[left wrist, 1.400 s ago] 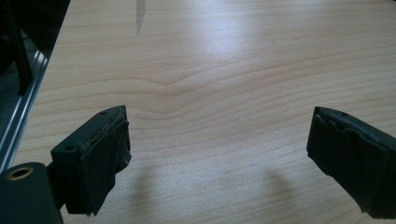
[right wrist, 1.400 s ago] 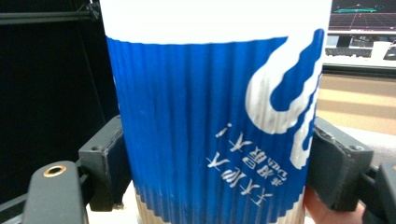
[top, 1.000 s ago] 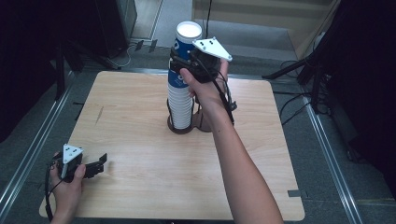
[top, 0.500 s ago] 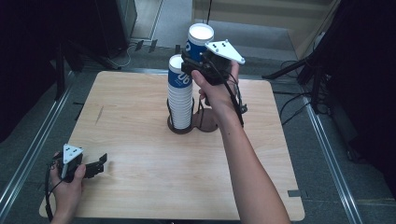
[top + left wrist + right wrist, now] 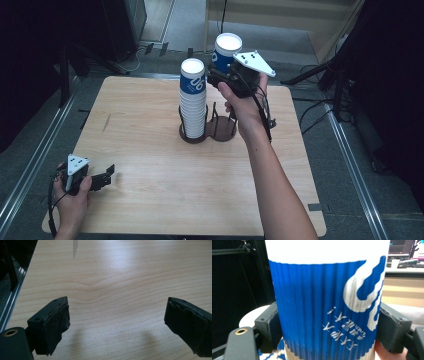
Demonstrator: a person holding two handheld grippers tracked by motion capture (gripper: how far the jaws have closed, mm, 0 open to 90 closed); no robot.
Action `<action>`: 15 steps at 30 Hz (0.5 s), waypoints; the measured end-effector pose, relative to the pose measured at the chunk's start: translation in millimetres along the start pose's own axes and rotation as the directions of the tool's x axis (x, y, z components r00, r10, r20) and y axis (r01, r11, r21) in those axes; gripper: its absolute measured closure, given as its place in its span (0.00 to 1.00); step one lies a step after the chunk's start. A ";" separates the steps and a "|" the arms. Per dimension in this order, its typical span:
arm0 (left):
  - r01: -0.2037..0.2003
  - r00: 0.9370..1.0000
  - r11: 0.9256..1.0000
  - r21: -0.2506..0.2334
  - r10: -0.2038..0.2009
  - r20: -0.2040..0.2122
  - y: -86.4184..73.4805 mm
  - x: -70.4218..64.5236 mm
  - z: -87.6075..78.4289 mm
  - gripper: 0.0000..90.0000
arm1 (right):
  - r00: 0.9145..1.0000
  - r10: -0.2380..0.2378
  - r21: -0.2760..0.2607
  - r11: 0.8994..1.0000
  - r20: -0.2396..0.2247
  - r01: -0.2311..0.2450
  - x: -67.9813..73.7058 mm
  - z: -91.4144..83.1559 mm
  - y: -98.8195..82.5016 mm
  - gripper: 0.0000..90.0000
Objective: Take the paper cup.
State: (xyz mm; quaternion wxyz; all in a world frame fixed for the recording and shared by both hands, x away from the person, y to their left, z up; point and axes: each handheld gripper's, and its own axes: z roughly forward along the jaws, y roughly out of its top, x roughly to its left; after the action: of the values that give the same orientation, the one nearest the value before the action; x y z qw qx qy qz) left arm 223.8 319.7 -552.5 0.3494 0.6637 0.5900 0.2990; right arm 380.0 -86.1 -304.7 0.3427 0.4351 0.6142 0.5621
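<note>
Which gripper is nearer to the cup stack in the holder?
The right. The right gripper holds a cup in the air just beside the top of the cup stack. The left gripper is open, low at the table's near left corner, far from it.

My two grippers were black, each topped with a grey three-cornered plate [image 5: 253,62] dotted with dark holes. Black cable [image 5: 264,112] trailed along my bare forearm. Worn dark pads [image 5: 53,325] lined the jaws; a brass screw [image 5: 241,331] showed.
</note>
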 end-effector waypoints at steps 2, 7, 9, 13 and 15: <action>0.000 1.000 1.000 0.000 0.000 0.000 0.0 0.0 0.0 0.08 | 1.000 -0.003 0.003 1.000 0.003 0.003 -1.5 -1.3 -2.0 0.21; 0.001 1.000 1.000 0.000 -0.001 -0.001 0.0 -0.1 0.0 0.08 | 1.000 -0.010 0.010 1.000 0.012 0.010 -5.7 -6.1 -9.1 0.21; 0.000 1.000 1.000 0.000 0.000 -0.001 0.0 -0.1 0.0 0.08 | 1.000 -0.017 0.013 1.000 0.018 0.016 -7.5 -7.8 -12.0 0.21; -0.003 1.000 1.000 0.002 0.003 -0.003 0.1 -0.4 -0.1 0.08 | 1.000 -0.017 0.015 1.000 0.022 0.017 -10.8 -12.4 -17.5 0.21; -0.002 1.000 1.000 0.002 0.002 -0.003 0.0 -0.3 -0.1 0.08 | 0.999 -0.024 0.017 1.000 0.028 0.024 -12.6 -15.4 -20.7 0.21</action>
State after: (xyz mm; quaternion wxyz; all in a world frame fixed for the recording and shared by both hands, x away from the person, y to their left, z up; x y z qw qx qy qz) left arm 223.8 319.4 -552.5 0.3477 0.6640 0.5902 0.2997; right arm 367.8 -103.5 -323.9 0.3546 0.4383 0.6191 0.5467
